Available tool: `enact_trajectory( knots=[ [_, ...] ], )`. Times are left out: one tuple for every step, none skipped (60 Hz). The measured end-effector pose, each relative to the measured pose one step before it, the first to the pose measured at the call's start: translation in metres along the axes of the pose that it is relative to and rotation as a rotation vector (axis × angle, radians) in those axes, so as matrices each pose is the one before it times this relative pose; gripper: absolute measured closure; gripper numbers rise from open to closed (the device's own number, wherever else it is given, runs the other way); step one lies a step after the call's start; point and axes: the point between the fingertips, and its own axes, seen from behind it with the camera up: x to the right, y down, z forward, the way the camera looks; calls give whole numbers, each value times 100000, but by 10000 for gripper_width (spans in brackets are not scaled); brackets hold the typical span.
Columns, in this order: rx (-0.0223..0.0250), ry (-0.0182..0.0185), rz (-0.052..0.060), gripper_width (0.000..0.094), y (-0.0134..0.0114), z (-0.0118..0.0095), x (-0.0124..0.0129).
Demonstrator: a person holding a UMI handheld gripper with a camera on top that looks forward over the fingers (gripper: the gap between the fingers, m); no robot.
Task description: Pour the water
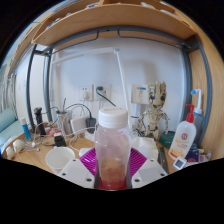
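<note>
A clear plastic bottle with a white cap stands upright between the fingers, with a little pinkish liquid at its bottom. My gripper is shut on the bottle: both magenta pads press against its sides. A white cup sits on the wooden table just left of the fingers. The bottle's base is hidden behind the gripper body.
A Groot figure stands behind on the right. A white spray bottle with an orange label is at the far right. Cables, small bottles and clutter fill the left of the table. A wooden shelf runs overhead.
</note>
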Motion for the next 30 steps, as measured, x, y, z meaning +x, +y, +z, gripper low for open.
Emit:
enact_trajectory(
  knots=[
    [299, 313, 356, 559, -59, 20, 50],
    [154, 305, 177, 553, -3, -1, 58],
    [395, 479, -140, 545, -41, -39, -9],
    [471, 157, -313, 537, -2, -11, 30],
    [334, 8, -256, 526, -32, -19, -18],
    [251, -21, -265, 516, -30, -15, -39],
    [137, 29, -383, 505, -1, -28, -16],
    [5, 23, -432, 498, -5, -45, -30],
    [-64, 223, -187, 490, 26, -11, 34],
    [-343, 76, -154, 481, 68, -31, -8],
    [-917, 115, -245, 460, 182, -19, -80],
    [-1197, -271, -450, 421, 294, -60, 29],
    [-1423, -413, -372, 375, 308, -103, -76],
    [-1134, -483, -71, 325, 292, -121, -80],
    [-923, -564, 300, 285, 260, -149, -86],
    [-968, -278, 476, 232, 285, -133, -96],
    [-887, -425, 406, 202, 397, -124, 34],
    [-1338, -389, 661, 171, 406, -230, -10],
    [-1425, -339, 839, 143, 412, -271, -8],
    [-1340, -221, 866, 130, 410, -296, 14],
    [-1162, -86, 890, 120, 411, -338, 56],
    [-1090, 188, 800, 115, 406, -354, 99],
    [-1185, 309, 646, 117, 394, -394, 99],
    [-1119, 415, 494, 117, 374, -445, 180],
    [-1064, 523, 370, 117, 349, -489, 196],
    [-980, 566, 324, 117, 320, -520, 238],
    [-919, 552, 307, 116, 310, -568, 206],
    [-867, 460, 364, 119, 283, -574, 182],
    [-798, 269, 422, 121, 249, -699, 151],
    [-714, 281, 532, 127, 268, -589, 199]
  ],
)
